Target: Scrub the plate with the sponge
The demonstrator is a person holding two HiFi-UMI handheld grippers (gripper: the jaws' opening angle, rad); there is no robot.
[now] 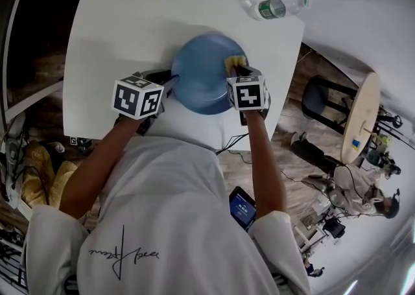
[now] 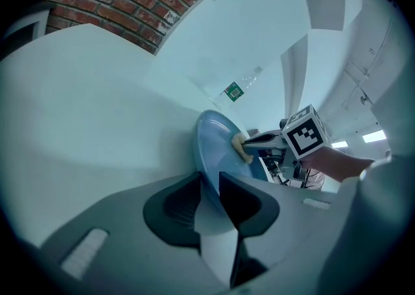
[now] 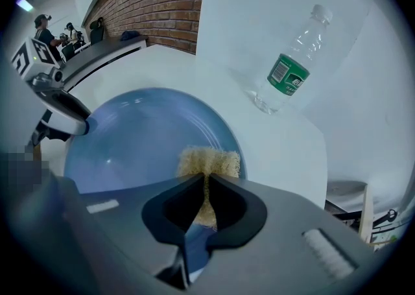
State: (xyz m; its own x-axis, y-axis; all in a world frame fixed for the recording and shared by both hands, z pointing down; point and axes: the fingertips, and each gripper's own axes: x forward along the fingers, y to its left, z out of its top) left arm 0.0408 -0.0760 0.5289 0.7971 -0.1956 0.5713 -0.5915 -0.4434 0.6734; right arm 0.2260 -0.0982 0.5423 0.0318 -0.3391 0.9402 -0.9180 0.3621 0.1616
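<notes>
Steeply down, right tool [image 3: 206, 190] on sponge [image 3: 209, 161]

Right tongs [image 3: 206, 191] pinching yellow sponge [image 3: 209, 163] on blue plate [image 3: 142, 138], bottle [image 3: 292, 63] beyond

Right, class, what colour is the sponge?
The sponge is pale yellow, clearest in the right gripper view.

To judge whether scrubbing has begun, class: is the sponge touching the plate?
Touching. The left gripper view shows the sponge pressed flat against the plate, on its face, with no gap between them.
</notes>
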